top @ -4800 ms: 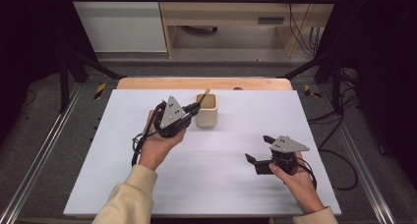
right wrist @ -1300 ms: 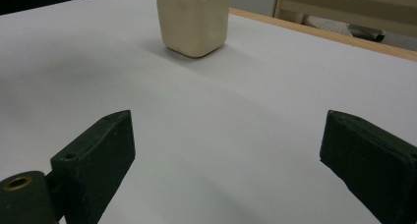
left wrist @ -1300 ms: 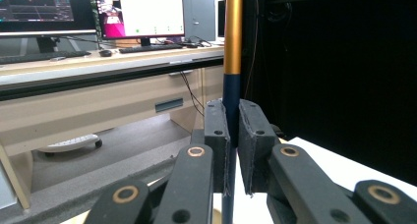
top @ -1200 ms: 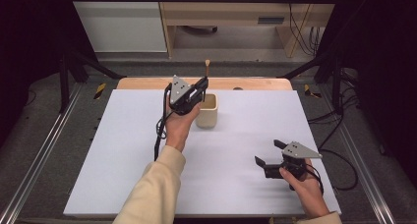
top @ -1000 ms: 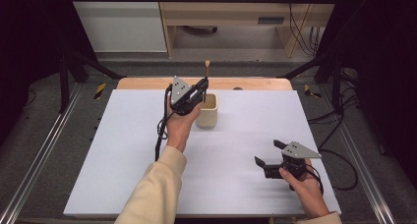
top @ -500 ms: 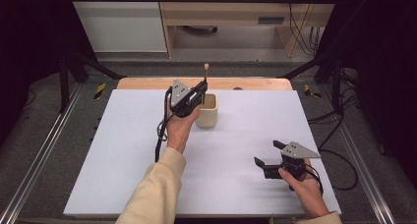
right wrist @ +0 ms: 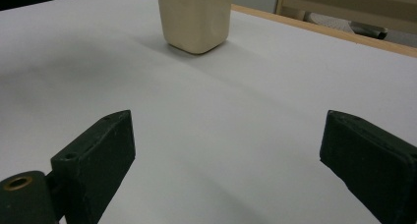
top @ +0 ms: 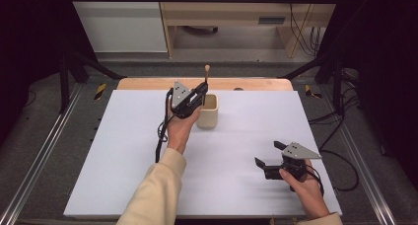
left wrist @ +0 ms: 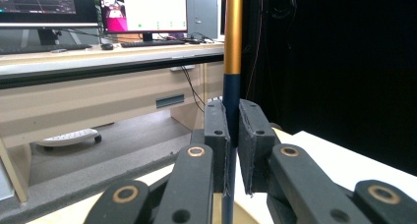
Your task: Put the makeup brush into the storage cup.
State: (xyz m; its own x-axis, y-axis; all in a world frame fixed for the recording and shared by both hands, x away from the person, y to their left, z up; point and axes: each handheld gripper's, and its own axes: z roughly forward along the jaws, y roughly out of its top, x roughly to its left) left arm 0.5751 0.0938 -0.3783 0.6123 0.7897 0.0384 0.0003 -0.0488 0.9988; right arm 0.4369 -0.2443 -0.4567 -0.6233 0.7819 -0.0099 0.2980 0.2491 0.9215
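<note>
My left gripper point(top: 199, 93) hovers over the cream cup point(top: 208, 114) at the far middle of the table, shut on a thin upright stick point(top: 206, 76). In the left gripper view the stick point(left wrist: 232, 47) is dark blue below and gold above, and it is clamped between the pads of my left gripper point(left wrist: 234, 130). Its lower end runs down towards the cup; I cannot tell whether it touches. My right gripper point(top: 268, 153) rests at the near right, open, nothing between its fingers. In the right gripper view, the right gripper point(right wrist: 226, 155) faces the cup point(right wrist: 195, 17) across bare table.
The white table top point(top: 246, 136) has a wooden strip point(top: 256, 83) along its far edge. Metal rails run along both sides. Beyond stands a desk with monitors point(left wrist: 142, 10) and a keyboard point(left wrist: 152, 43).
Since the earliest frame my left hand has moved away from me and up, holding the stick upright over the cup. In the last second the stick has sunk slightly. The right hand holds still.
</note>
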